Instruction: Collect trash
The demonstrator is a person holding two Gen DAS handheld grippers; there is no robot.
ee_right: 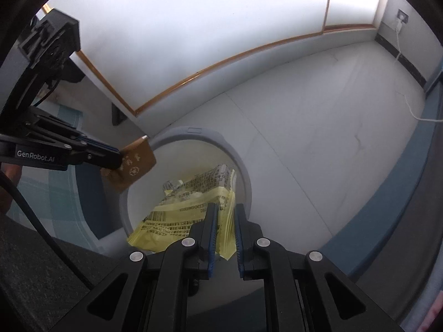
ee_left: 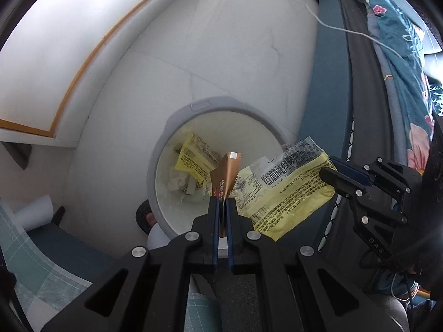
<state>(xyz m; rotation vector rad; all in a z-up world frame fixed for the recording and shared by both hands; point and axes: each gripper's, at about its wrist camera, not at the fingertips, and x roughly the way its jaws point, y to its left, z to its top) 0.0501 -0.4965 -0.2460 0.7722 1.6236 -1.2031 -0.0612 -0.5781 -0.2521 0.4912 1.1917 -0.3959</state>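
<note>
While both hung over the bin [ee_left: 163, 171], my left tongs [ee_left: 223, 202] were pinched tight on a brown wrapper [ee_left: 225, 173], and my right tongs [ee_right: 225, 221], parted slightly, gripped a yellow wrapper [ee_right: 177, 221] at its edge. Farther down, at eleven o'clock inside the bin, lay another yellow packet [ee_left: 193, 157] and crumpled tissue [ee_left: 177, 181].

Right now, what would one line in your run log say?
left gripper: shut on brown wrapper | right gripper: yellow wrapper between fingers | both over trash bin
</note>
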